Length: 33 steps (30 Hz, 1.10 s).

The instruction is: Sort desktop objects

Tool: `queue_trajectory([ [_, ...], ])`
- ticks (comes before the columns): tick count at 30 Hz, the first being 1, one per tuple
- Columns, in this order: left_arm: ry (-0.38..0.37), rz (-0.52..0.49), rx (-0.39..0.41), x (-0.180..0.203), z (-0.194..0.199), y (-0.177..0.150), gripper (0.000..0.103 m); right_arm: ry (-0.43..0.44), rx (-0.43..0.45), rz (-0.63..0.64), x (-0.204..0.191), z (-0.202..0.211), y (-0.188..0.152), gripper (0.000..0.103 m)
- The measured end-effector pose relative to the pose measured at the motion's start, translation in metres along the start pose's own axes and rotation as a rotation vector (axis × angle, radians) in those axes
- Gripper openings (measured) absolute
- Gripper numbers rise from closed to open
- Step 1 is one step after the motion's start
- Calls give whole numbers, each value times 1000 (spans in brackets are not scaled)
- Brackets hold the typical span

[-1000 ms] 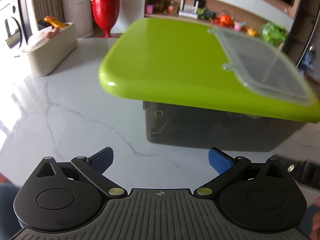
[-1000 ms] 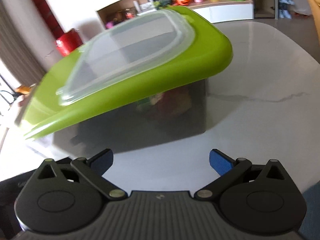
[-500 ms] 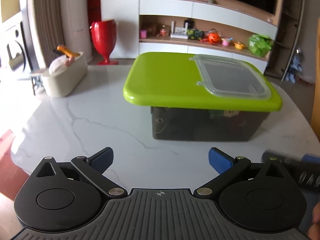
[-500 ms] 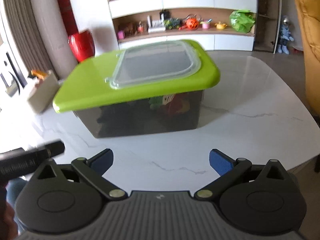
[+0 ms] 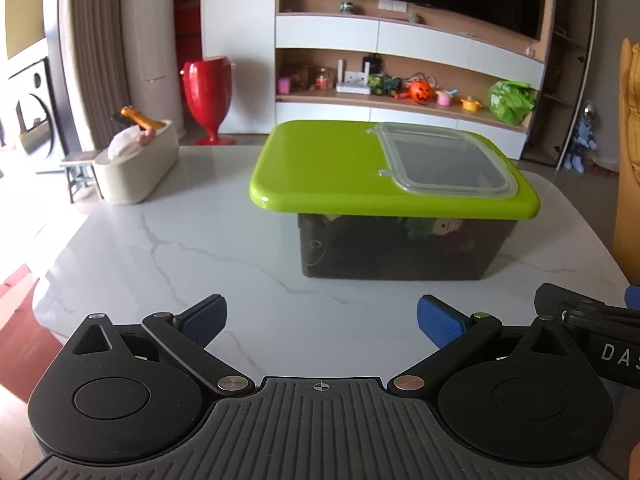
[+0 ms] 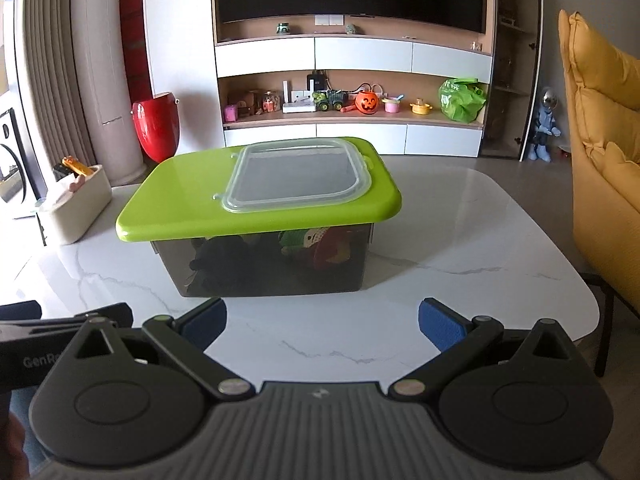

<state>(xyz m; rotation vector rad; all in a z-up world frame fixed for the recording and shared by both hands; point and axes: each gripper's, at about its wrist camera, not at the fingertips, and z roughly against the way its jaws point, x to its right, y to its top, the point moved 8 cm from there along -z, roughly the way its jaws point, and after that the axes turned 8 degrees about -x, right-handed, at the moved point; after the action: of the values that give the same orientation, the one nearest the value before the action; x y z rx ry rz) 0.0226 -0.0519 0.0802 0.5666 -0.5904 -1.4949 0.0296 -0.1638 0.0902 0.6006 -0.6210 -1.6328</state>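
Both the left gripper [image 5: 320, 320] and right gripper [image 6: 322, 320] hold released, empty jaws. The lidded storage bin [image 5: 394, 200] sits on the desk [image 5: 180, 264] ahead of them. Sorting appears complete; next move: likely withdrawal.

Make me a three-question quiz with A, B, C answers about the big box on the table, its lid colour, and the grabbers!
1. Where does the cream tub sit from the storage box in the left wrist view?
A. To its left
B. On top
C. Inside

2. What colour is the box lid?
A. Red
B. Lime green
C. Blue

3. How are the left hand-held gripper and right hand-held gripper?
A. Both shut
B. One holds a toy
C. Both open, empty

Answers:
1 A, the tub stands apart on the marble table, towards the left edge.
2 B, the lid is lime green with a clear flap.
3 C, the blue pads are spread wide with only table between.
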Motion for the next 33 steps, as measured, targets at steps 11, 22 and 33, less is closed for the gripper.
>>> queue_trajectory([
  [11,-15,21,-7,-6,-3,-1,103,-36,13,25,-4,1,1,103],
  [22,-8,36,-12,-13,-5,-1,103,-29,3,31,-7,-5,1,103],
  [33,1,27,12,-12,4,0,103,-8,4,27,-5,-3,0,103],
])
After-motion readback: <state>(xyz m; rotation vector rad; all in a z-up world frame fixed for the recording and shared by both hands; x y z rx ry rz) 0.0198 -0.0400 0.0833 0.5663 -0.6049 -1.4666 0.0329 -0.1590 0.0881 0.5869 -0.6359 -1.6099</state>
